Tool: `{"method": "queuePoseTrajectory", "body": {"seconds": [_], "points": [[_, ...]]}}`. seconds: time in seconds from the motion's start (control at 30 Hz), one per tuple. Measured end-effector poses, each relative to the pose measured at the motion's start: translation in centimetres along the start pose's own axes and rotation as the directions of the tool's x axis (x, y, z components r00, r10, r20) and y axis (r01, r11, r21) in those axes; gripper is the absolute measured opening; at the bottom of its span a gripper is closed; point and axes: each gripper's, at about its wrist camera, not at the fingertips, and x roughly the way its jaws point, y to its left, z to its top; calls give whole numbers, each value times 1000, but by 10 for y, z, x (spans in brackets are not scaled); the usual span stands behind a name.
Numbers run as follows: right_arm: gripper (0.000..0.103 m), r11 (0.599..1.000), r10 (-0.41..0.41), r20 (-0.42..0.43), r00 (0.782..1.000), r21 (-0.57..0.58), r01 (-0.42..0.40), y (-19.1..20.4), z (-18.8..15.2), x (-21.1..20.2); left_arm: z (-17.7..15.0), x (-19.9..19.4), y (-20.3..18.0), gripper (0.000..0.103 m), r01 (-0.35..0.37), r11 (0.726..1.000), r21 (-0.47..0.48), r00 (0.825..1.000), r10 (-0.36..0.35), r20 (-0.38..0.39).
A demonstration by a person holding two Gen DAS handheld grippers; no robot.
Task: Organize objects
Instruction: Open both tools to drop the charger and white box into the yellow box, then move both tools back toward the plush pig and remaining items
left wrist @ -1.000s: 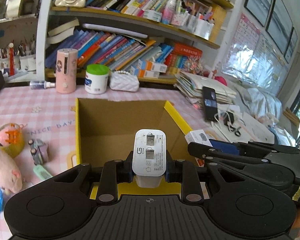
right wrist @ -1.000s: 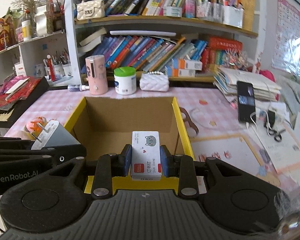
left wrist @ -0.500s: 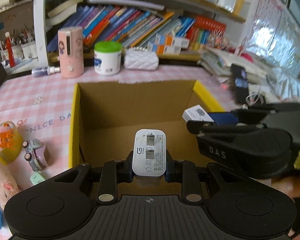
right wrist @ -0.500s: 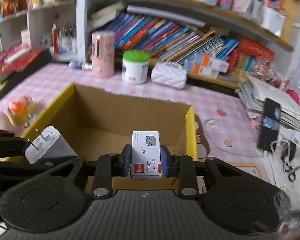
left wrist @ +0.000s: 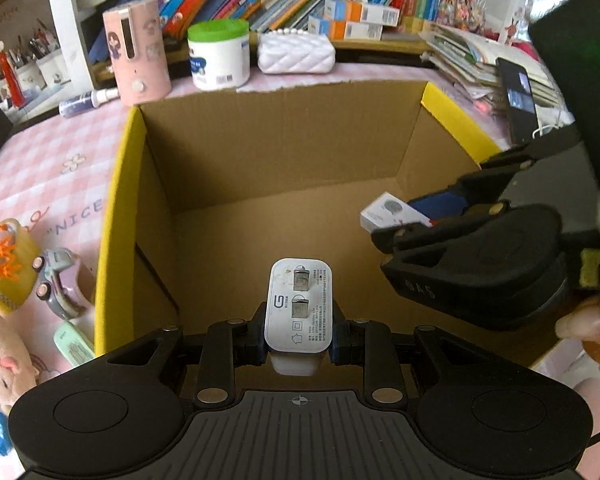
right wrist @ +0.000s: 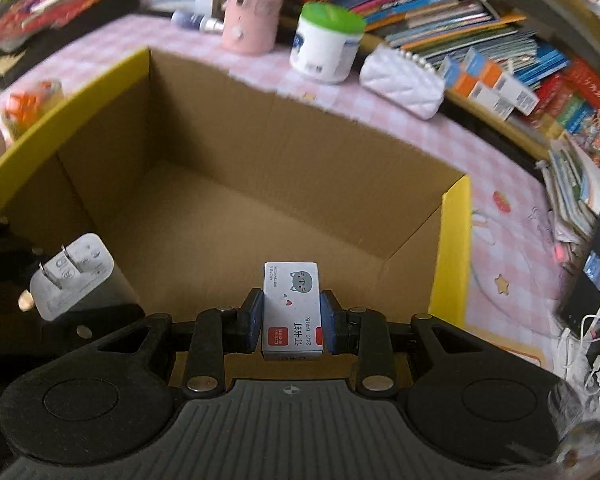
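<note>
An open cardboard box [left wrist: 284, 184] with yellow-edged flaps sits on a pink checked tablecloth [left wrist: 48, 176], its brown floor bare, and I hold both my claws tilted down over its mouth. Behind it stand a pink cylinder [left wrist: 137, 52], a green-lidded white jar [left wrist: 219, 56] and a white quilted purse [left wrist: 296, 53]; toys lie to its left. My left claw [left wrist: 299, 334] is clamped on a white two-prong charger plug [left wrist: 299, 312], prongs facing up. My right claw [right wrist: 292, 330] is clamped on a small box of staples [right wrist: 292, 312] printed with a grey cat. Both items hang above the box floor, not yet resting on it. I judge the risks to be my two claws bumping, since they crowd close together, or a dropped item bouncing awkwardly.
</note>
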Motion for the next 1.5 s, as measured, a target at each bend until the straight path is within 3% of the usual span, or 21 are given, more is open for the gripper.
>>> {"method": "queuePoseTrajectory", "body": {"seconds": [0.27, 0.63, 0.77, 0.9, 1.07, 1.2, 1.37, 1.5], "points": [[28, 999, 23, -19, 1000, -28, -23, 3, 1, 1, -1, 2, -1, 26, -12, 1000, -16, 1000, 12, 14], [35, 999, 8, 71, 997, 41, -11, -2, -3, -27, -7, -43, 0, 35, 5, 1000, -9, 986, -3, 168], [39, 996, -21, 142, 990, 91, 8, -1, -8, -56, -13, -67, 3, 52, 17, 1000, -5, 972, -16, 234], [57, 983, -100, 228, 968, 171, 62, 6, -20, -94, -22, -93, 7, 63, 30, 1000, -8, 952, -26, 306], [60, 941, -187, 284, 940, 326, 89, 20, -45, -134, -38, -115, 13, 76, 31, 999, -14, 935, -24, 355], [61, 894, -266, 296, 917, 431, 120, 34, -66, -155, -58, -129, 25, 79, 37, 998, -40, 925, -19, 379], [62, 850, -380, 323, 867, 491, 190, 65, -96, -172, -88, -139, 46, 79, 33, 997, -72, 933, -5, 361], [62, 839, -400, 281, 872, 495, 225, 94, -115, -168, -113, -143, 64, 79, 8, 996, -90, 943, 22, 332]]}}
